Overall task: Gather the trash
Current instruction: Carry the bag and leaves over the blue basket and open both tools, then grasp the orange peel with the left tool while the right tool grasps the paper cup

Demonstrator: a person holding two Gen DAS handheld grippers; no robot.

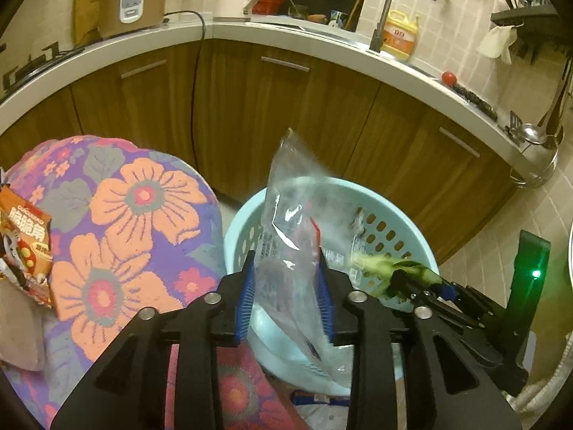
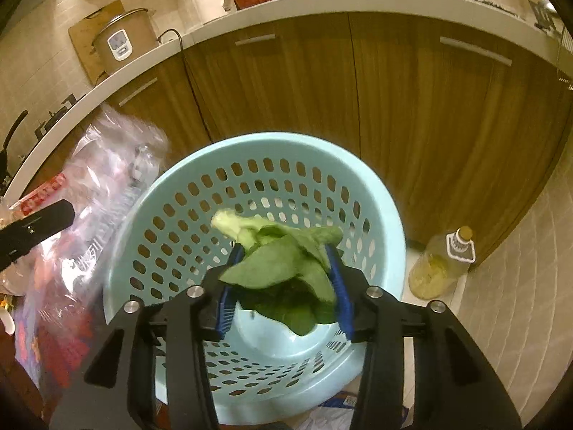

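Over the basket (image 2: pixel 186 165), the spread left tool (image 1: pixel 286 268) brackets a clear bag (image 1: pixel 286 208); the spread right tool (image 2: pixel 284 254) brackets greens (image 2: pixel 283 265).

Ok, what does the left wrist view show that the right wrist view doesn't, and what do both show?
Left wrist only: the flower-patterned cushion, an orange snack packet at its edge, and the sink faucet.

Right wrist only: a bottle of yellowish liquid on the floor right of the basket.

Both: the light blue perforated basket, the clear plastic bag between the left gripper fingers, the green leaves between the right gripper fingers, and the rice cooker.
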